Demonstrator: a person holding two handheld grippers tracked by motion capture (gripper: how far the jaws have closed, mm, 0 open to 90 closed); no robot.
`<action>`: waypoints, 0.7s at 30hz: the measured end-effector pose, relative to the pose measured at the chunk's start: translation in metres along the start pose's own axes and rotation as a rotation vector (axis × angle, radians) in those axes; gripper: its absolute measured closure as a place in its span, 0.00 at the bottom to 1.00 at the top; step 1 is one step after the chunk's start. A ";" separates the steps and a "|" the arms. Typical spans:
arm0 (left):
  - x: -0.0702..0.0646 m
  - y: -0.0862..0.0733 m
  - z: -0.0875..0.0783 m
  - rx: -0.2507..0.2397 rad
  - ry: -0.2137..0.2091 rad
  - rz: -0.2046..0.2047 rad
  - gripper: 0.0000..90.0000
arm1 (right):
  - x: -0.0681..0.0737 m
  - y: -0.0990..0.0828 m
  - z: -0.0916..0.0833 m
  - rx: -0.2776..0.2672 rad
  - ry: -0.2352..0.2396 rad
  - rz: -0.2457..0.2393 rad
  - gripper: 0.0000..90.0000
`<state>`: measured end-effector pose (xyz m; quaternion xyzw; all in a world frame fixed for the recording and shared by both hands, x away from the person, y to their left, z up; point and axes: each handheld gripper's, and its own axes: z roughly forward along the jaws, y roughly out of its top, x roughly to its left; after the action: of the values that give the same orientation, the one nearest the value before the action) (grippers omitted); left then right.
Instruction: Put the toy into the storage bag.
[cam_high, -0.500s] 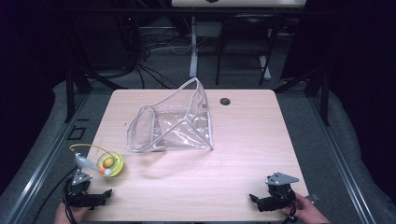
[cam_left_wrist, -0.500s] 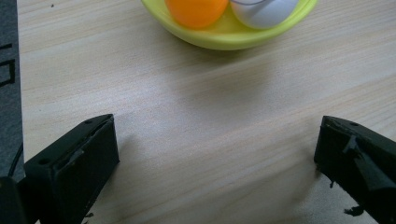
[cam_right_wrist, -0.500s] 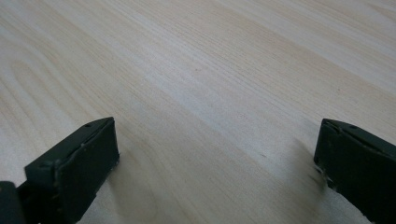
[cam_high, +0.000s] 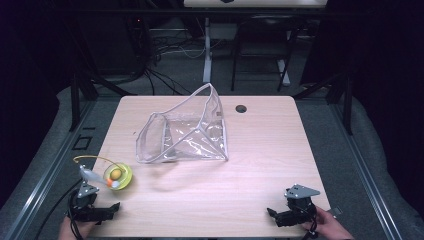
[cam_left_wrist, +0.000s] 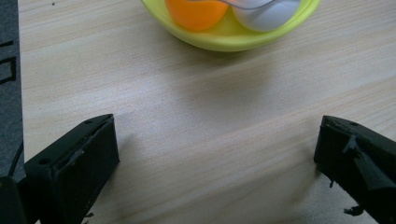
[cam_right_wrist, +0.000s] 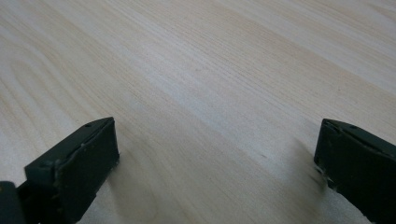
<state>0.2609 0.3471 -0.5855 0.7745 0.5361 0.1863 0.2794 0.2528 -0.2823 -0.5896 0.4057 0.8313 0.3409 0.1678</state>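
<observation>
From the high view we see both grippers resting low at the near edge of the tabletop (cam_high: 260, 150), each held in a hand that comes in from the bottom. The left gripper (cam_high: 106, 210) lies just short of a small yellow-green bowl (cam_high: 118, 176), which sits near the front left corner and holds an orange ball (cam_high: 115, 173) with a white one (cam_high: 116, 184) at its near rim. A yellow cable curls beside the bowl. The right gripper (cam_high: 275, 215) sits well apart at the front right, with bare wood ahead of it. A clear plastic bag (cam_high: 187, 132) stands open in the middle of the tabletop, its mouth turned toward the left. We judge that the work is at its very start, a reach toward the bowl, and that nothing is held.

In the left gripper view, our two black jaws stand wide apart over bare wood, with nothing between them. The bowl (cam_left_wrist: 233, 32) lies just ahead, and the orange ball (cam_left_wrist: 196, 13) and white ball (cam_left_wrist: 266, 14) rest side by side in it. The next move calls for easing forward and lining the jaws up on the bowl's rim or on one ball before closing.

In the right gripper view, the jaws also stand wide open, pointing low across empty wood grain. This hand simply waits, level and idle.
</observation>
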 end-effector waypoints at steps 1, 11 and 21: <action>0.000 0.000 0.000 0.000 0.002 0.001 0.00 | 0.000 0.000 0.000 -0.003 0.002 -0.002 0.00; 0.003 -0.005 -0.001 -0.035 -0.010 0.020 0.00 | 0.000 0.000 0.000 -0.002 0.001 0.001 0.00; 0.004 0.008 -0.013 0.025 -0.033 0.001 0.00 | 0.000 0.000 0.001 -0.002 0.001 0.001 0.00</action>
<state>0.2604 0.3514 -0.5709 0.7813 0.5333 0.1671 0.2781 0.2532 -0.2816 -0.5897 0.4060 0.8308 0.3419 0.1676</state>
